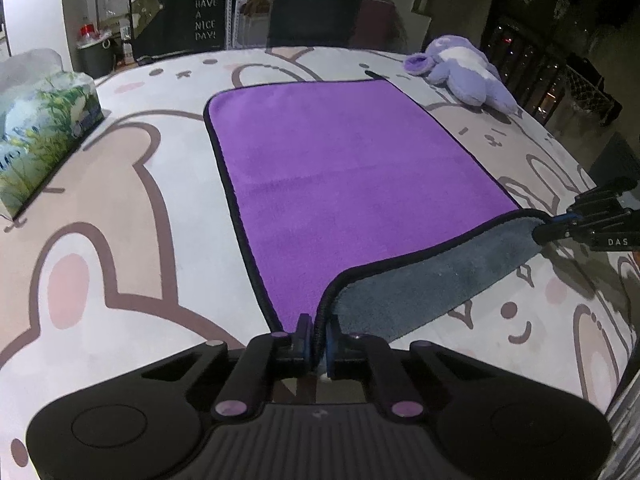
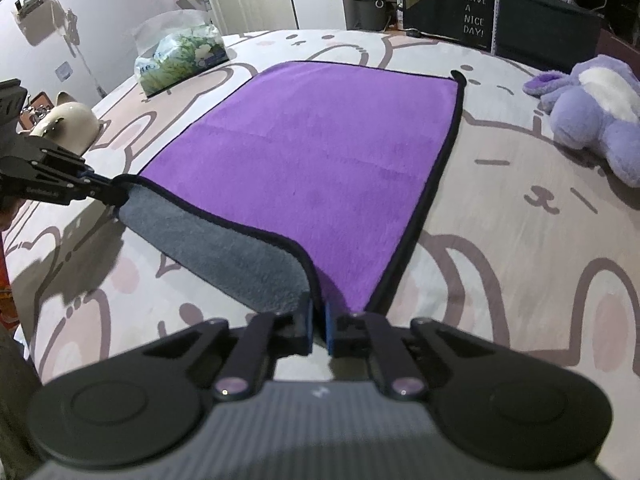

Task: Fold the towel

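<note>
Black, blue-padded fingers of the left gripper [image 1: 319, 344] sit closed on the near left corner of the purple plush towel with black piping and a grey underside [image 1: 340, 168]. The right gripper [image 2: 319, 330] is likewise clamped on the near right corner. Each holds a corner so that the near hem rises as one straight edge rather than bunching; between them the hem hangs lifted and curled, showing the grey back. The rest of the towel lies flat on the pale tablecloth printed with cartoon bears [image 1: 120, 208], which anchors the far edge as a target for the fold. A tissue pack printed with green leaves [image 1: 44, 128] on the left and a lilac plush toy [image 1: 464, 74] on the right stand apart from the towel, outside the likely path. My reading: the first fold is just beginning, with the hem due to travel forward.
</note>
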The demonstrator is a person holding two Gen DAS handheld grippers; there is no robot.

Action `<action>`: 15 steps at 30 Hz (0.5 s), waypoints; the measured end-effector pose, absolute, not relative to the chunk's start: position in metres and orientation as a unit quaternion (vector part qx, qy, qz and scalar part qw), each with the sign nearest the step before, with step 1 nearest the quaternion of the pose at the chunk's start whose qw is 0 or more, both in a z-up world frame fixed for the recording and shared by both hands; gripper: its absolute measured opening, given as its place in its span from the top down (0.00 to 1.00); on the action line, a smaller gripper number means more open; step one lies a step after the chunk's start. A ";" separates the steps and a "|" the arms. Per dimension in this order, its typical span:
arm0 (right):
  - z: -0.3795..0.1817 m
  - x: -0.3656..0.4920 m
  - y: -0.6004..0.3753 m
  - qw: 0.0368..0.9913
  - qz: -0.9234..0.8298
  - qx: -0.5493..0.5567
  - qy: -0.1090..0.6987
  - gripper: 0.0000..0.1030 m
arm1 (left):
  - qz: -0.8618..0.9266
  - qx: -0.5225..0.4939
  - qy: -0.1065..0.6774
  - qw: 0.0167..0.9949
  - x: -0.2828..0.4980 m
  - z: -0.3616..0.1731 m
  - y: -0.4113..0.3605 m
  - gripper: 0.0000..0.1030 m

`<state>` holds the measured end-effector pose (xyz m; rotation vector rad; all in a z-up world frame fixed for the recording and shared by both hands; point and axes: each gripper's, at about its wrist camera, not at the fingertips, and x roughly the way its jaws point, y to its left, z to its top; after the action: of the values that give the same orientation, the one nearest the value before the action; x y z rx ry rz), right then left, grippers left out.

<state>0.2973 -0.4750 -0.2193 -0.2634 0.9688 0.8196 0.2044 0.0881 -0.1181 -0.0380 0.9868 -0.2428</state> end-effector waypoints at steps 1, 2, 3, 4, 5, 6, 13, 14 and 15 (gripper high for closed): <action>-0.218 0.297 -0.475 0.799 0.382 -0.122 0.449 0.93 | -0.115 -0.019 0.470 0.875 0.204 -0.117 0.088 0.94; -0.217 0.297 -0.476 0.800 0.381 -0.121 0.447 0.94 | -0.113 -0.019 0.467 0.877 0.204 -0.116 0.088 0.94; -0.216 0.297 -0.476 0.802 0.380 -0.120 0.445 0.94 | -0.111 -0.019 0.464 0.879 0.205 -0.114 0.088 0.94; -0.215 0.297 -0.477 0.804 0.379 -0.117 0.443 0.94 | -0.108 -0.018 0.459 0.881 0.205 -0.112 0.088 0.94; -0.213 0.297 -0.477 0.807 0.378 -0.115 0.440 0.94 | -0.104 -0.018 0.455 0.884 0.205 -0.110 0.088 0.94; -0.211 0.298 -0.478 0.809 0.377 -0.112 0.436 0.94 | -0.101 -0.019 0.450 0.887 0.205 -0.108 0.088 0.94; -0.195 0.303 -0.479 0.833 0.364 -0.088 0.408 0.94 | -0.073 -0.031 0.411 0.908 0.214 -0.091 0.091 0.94; -0.193 0.304 -0.478 0.836 0.361 -0.088 0.404 0.94 | -0.071 -0.033 0.406 0.910 0.215 -0.089 0.091 0.94; -0.191 0.304 -0.477 0.840 0.358 -0.089 0.398 0.94 | -0.067 -0.033 0.401 0.913 0.217 -0.087 0.091 0.94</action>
<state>0.3041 -0.4772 -0.1910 -0.1890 0.8419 0.7577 0.2166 0.0914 -0.0873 -0.0687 0.8262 -0.1383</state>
